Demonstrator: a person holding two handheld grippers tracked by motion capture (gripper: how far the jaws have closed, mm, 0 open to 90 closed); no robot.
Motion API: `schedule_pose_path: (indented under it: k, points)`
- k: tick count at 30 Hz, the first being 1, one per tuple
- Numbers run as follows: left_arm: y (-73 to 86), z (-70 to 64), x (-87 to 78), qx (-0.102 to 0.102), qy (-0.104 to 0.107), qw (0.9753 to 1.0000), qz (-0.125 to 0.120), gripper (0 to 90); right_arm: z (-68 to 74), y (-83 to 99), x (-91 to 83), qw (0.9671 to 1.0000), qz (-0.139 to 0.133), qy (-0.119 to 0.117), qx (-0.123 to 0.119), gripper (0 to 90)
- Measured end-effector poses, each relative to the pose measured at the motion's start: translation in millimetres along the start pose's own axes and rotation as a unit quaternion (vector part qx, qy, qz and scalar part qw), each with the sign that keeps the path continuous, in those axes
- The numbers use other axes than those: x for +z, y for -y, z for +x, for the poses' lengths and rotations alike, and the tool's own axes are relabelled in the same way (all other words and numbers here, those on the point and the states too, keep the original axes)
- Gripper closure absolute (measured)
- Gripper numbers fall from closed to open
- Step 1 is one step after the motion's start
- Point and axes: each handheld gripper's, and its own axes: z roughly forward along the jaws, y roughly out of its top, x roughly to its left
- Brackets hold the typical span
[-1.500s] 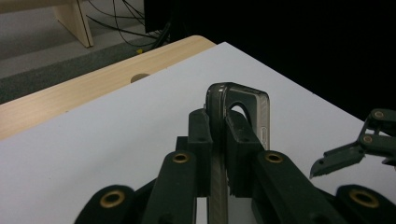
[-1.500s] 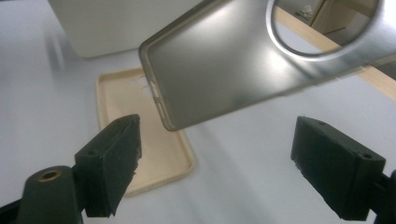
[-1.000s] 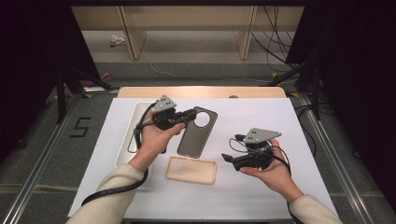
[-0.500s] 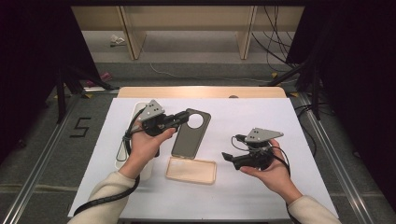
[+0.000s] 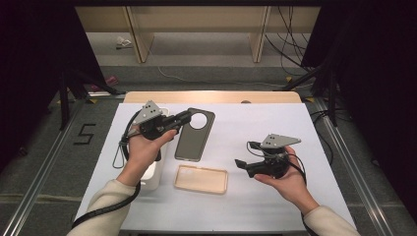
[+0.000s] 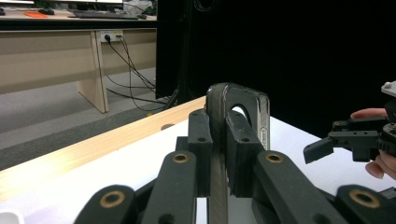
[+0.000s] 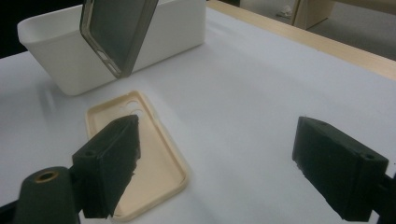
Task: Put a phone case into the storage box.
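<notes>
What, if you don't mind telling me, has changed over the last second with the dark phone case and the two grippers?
The left gripper, shut on the dark phone case, has carried it leftward toward the white bin. Nothing was taken hold of or let go. The beige case still lies flat on the table, and the right gripper stays open and in place.

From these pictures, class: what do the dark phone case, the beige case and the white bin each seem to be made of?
Dark case: likely translucent smoky soft plastic, glossy; light glints along its rim where the left gripper clamps it.
Beige case: probably matte rubbery plastic, with soft rounded edges and no glare.
White bin: seemingly rigid matte plastic, with smooth even walls and a rounded rim.
</notes>
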Motion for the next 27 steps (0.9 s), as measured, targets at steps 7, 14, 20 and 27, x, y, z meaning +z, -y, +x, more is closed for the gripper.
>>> schedule_pose_path:
  k: [7, 14, 20, 27]
  points:
    - [-2.8, 5.3, -4.4, 0.002, -0.006, 1.0, -0.005, 81.5, -1.4, 0.3, -0.4, 1.0, -0.005, 0.0, 0.008, 16.2]
    - [-9.5, 11.7, -12.8, 0.004, -0.013, 0.9998, -0.016, 81.5, -2.1, 0.6, -0.3, 0.9999, -0.006, -0.001, 0.012, 16.1]
    - [-14.1, 17.7, -20.1, 0.002, -0.021, 0.9995, -0.024, 81.5, -2.6, 0.7, -0.4, 0.9999, -0.006, -0.002, 0.015, 16.1]
    - [-16.5, 23.2, -25.2, 0.003, -0.026, 0.9993, -0.026, 81.6, -2.7, 0.8, -0.8, 0.9999, -0.006, -0.003, 0.015, 16.1]
